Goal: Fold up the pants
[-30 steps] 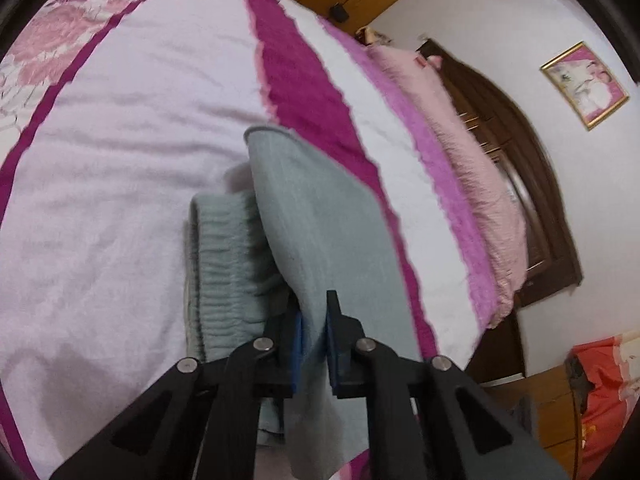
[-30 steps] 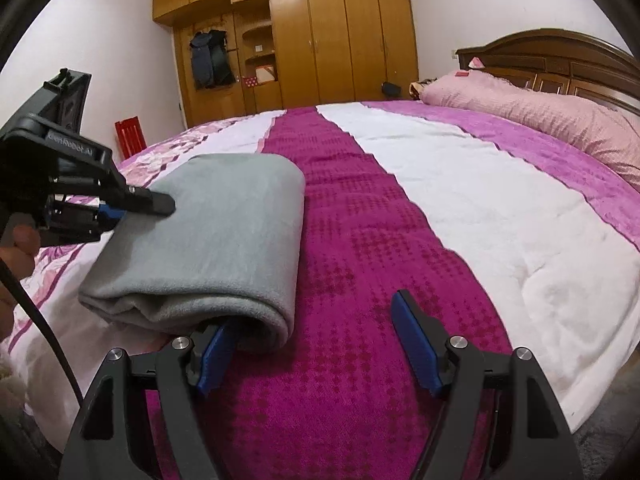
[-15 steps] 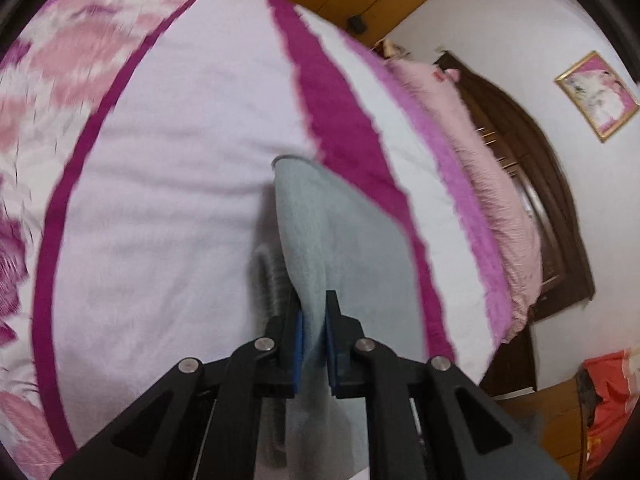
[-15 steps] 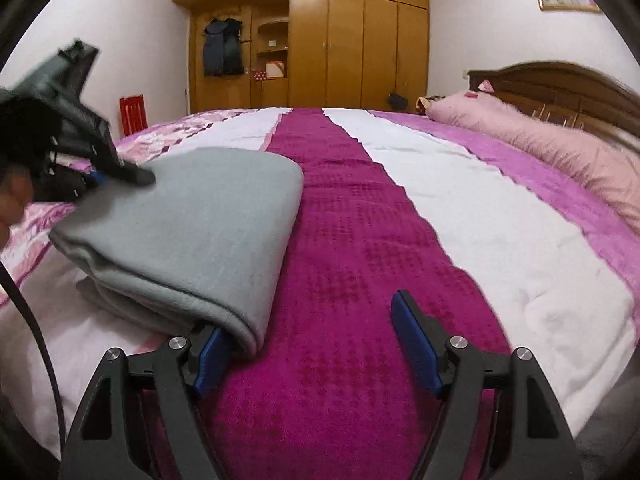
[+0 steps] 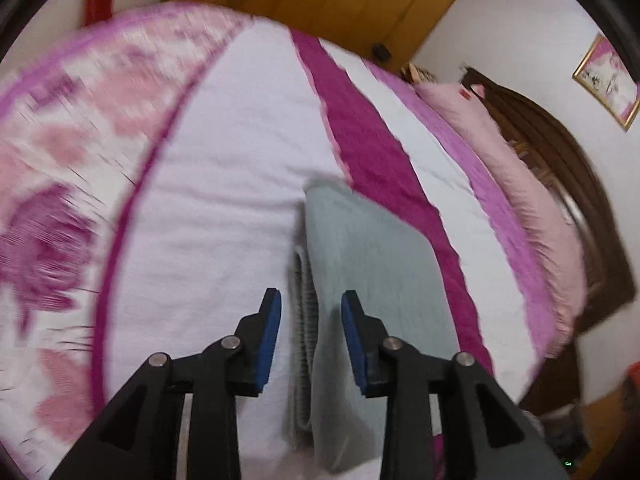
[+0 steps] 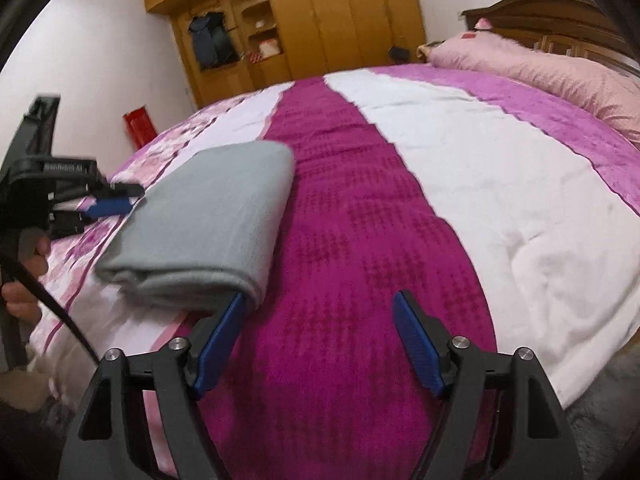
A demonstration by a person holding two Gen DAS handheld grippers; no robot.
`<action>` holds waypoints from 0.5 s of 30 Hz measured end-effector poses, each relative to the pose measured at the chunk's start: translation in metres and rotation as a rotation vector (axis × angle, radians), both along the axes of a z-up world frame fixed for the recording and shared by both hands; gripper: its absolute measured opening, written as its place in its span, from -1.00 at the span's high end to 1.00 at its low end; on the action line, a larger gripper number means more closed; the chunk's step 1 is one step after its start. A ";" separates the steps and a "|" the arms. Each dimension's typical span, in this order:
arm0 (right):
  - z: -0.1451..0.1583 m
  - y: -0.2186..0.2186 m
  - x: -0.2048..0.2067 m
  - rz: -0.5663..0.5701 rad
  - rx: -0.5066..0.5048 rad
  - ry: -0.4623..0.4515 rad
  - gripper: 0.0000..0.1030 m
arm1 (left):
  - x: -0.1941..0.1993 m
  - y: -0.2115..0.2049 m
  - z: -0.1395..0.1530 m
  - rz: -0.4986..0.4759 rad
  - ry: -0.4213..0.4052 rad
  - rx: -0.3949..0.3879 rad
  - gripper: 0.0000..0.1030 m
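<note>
The grey pants lie folded in a thick bundle on the bed; they also show in the right wrist view. My left gripper is open, its blue pads apart over the bundle's near left edge, where the ribbed waistband shows under the top layer. In the right wrist view the left gripper sits at the bundle's far left side. My right gripper is open and empty, its left finger just under the bundle's near corner, over the magenta stripe.
The bed has a quilt of white, magenta and flowered pink stripes. A pink pillow and wooden headboard are at the right. A wooden wardrobe stands behind. A red object is beside the bed.
My left gripper has opened and let go of the pants' top layer, which now lies flat on the bundle. The right gripper stays open and has shifted slightly.
</note>
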State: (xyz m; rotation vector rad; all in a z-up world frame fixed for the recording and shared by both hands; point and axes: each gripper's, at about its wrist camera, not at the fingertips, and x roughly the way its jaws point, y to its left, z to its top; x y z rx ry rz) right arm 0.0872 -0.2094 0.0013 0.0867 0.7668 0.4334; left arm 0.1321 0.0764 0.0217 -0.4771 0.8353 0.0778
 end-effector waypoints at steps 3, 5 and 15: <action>0.016 -0.003 -0.015 0.115 0.063 0.001 -0.44 | -0.017 -0.017 0.025 -0.026 -0.060 0.066 0.39; 0.030 -0.003 -0.017 0.197 0.130 -0.045 -0.39 | -0.024 -0.033 0.037 -0.087 -0.096 0.071 0.39; 0.000 0.046 0.039 0.386 0.178 0.068 1.00 | -0.013 -0.074 -0.016 -0.211 0.025 0.185 0.81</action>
